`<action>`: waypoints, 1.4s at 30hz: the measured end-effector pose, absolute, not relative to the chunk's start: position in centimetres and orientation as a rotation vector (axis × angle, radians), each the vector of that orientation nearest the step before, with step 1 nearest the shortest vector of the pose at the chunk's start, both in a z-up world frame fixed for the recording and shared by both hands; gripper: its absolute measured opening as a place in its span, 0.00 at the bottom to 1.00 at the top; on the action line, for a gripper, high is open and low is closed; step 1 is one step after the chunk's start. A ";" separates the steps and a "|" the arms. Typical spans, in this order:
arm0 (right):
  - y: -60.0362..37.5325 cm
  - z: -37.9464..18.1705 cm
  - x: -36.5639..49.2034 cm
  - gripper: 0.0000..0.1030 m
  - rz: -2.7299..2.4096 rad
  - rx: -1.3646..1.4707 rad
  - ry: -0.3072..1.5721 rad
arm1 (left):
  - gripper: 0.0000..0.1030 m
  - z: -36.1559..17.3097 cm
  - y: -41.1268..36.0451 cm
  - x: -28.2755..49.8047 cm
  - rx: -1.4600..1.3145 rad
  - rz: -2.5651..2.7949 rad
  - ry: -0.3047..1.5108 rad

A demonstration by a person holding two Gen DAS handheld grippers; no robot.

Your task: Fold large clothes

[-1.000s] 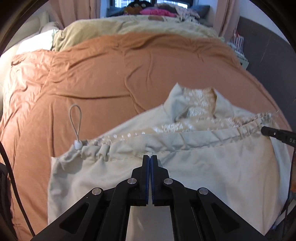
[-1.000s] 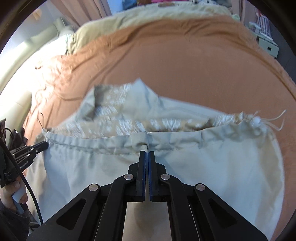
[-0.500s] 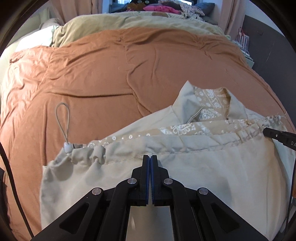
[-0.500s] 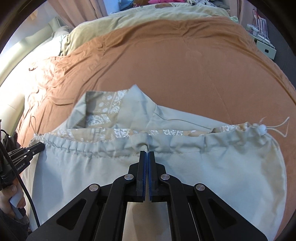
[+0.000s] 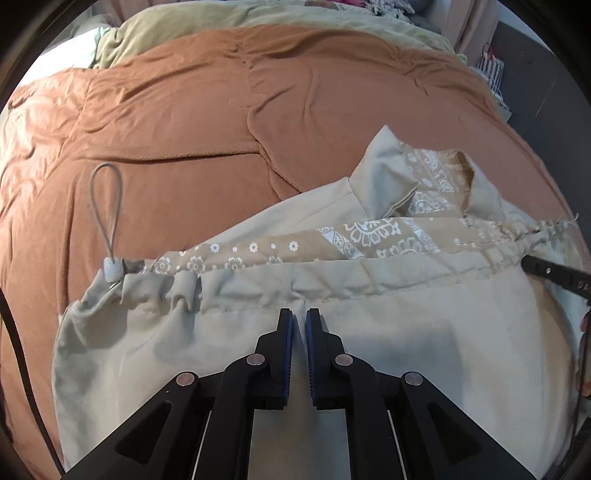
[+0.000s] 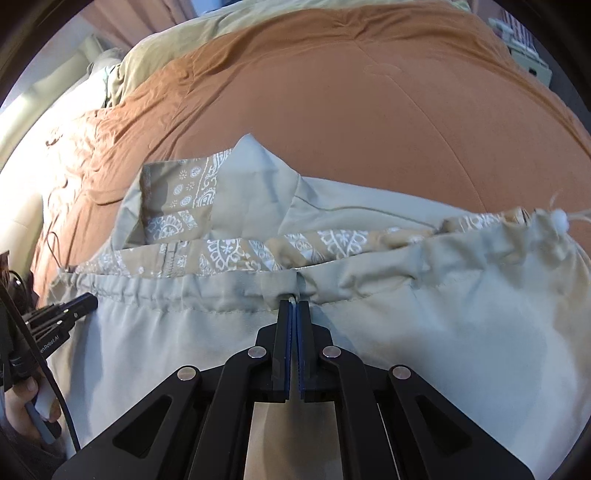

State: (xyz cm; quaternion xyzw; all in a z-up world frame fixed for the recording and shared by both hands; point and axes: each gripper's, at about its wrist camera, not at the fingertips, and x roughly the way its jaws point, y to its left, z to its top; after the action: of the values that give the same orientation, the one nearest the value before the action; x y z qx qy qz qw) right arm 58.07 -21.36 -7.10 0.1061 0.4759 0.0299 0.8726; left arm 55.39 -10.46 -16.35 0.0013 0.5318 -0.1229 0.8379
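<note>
My left gripper [image 5: 299, 318] has just been opening: its jaws now stand a small gap apart, with the jacket's [image 5: 406, 332] hem edge at the fingertips, and I cannot tell whether any cloth lies in the gap or whether the pads touch it. My right gripper [image 6: 294, 308] is clenched tight on the gathered hem [image 6: 221, 291], a pinch of fabric caught at its fingertips. The jacket is pale beige, folded over on itself so the hem lies near the collar [image 5: 410, 173], with a strip of tan paisley lining [image 5: 369, 236] showing between them. It lies on the near part of a bed, on a rust-orange blanket [image 5: 203, 110]. At the hem's left end a drawstring loop [image 5: 105, 206] with a white toggle [image 5: 112, 272] rests on the blanket; at the right end a second white toggle [image 6: 559, 218] trails thin cords. In the right wrist view my left gripper's tip [image 6: 79, 304] touches the hem's left end, and a hand [image 6: 22, 410] grips its handle. A yellowish cover [image 5: 258, 14] lies at the far end.
</note>
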 end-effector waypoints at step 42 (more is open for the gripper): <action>-11.8 -4.5 30.4 0.37 0.232 0.109 0.886 | 0.69 -13.3 7.3 28.3 -0.361 -0.025 0.960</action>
State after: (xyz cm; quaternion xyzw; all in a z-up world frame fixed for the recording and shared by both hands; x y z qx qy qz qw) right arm 30.41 -11.81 -4.51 0.0527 0.4273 0.1117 0.8956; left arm 28.25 7.27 -13.28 -0.1729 0.4591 -0.0118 0.8713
